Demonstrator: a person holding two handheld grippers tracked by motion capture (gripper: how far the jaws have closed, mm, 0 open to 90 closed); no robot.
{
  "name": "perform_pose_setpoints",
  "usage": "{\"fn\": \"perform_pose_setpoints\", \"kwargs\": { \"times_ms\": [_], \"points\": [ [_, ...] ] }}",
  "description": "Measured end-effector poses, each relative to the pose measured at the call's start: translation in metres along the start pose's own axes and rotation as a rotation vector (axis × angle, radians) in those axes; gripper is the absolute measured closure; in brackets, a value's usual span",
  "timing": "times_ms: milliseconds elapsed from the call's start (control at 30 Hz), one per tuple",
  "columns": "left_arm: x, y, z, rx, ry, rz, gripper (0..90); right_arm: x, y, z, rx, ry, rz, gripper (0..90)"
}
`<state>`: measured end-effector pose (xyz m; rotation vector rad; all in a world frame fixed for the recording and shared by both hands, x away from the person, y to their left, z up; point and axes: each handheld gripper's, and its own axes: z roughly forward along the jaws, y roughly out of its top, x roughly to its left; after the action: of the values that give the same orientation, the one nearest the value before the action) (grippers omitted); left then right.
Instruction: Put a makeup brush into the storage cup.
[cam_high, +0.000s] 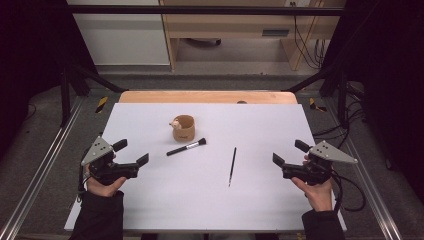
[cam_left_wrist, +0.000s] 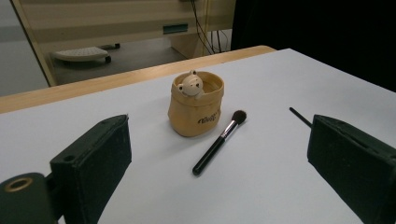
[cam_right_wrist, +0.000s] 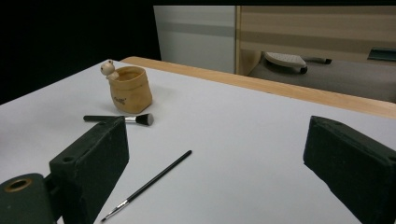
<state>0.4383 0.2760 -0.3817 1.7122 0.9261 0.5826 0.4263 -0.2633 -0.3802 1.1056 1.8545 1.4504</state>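
A tan sack-shaped holder (cam_high: 183, 128) with a small bear figure on its rim stands upright at the table's middle back; it is also in the left gripper view (cam_left_wrist: 196, 111) and the right gripper view (cam_right_wrist: 130, 89). A black-handled makeup brush (cam_high: 186, 147) (cam_left_wrist: 219, 142) (cam_right_wrist: 119, 119) lies just in front of it. A thin black liner brush (cam_high: 232, 166) (cam_right_wrist: 149, 182) lies to the right. My left gripper (cam_high: 131, 152) hovers open at the left, my right gripper (cam_high: 289, 153) open at the right, both with nothing between their jaws.
The white table sheet (cam_high: 210, 205) lies on a wooden tabletop (cam_high: 208, 96). Black frame bars (cam_high: 200, 10) and cables (cam_high: 350, 190) border the table. A wooden desk (cam_high: 240, 25) stands on the floor beyond.
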Motion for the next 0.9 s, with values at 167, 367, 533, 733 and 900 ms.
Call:
{"fn": "perform_pose_setpoints", "kwargs": {
  "times_ms": [167, 367, 533, 733, 900],
  "points": [
    [0.000, -0.002, 0.002, 0.010, 0.004, 0.000, 5.6, 0.002, -0.001, 0.002, 0.020, -0.003, 0.005, 7.3],
    [0.002, -0.005, 0.002, 0.021, 0.006, 0.005, 5.6, 0.008, 0.000, 0.006, 0.031, -0.004, -0.010, 7.7],
    [0.005, -0.007, -0.001, 0.026, 0.012, 0.004, 5.6, 0.020, 0.000, 0.016, 0.061, 0.013, -0.028, 8.2],
    [0.008, -0.010, -0.001, 0.032, 0.018, -0.002, 5.6, 0.035, -0.003, 0.032, 0.093, 0.031, -0.040, 9.1],
    [0.008, -0.011, -0.002, 0.042, 0.018, 0.005, 5.6, 0.046, -0.006, 0.048, 0.136, 0.033, -0.047, 9.7]
  ]
}}
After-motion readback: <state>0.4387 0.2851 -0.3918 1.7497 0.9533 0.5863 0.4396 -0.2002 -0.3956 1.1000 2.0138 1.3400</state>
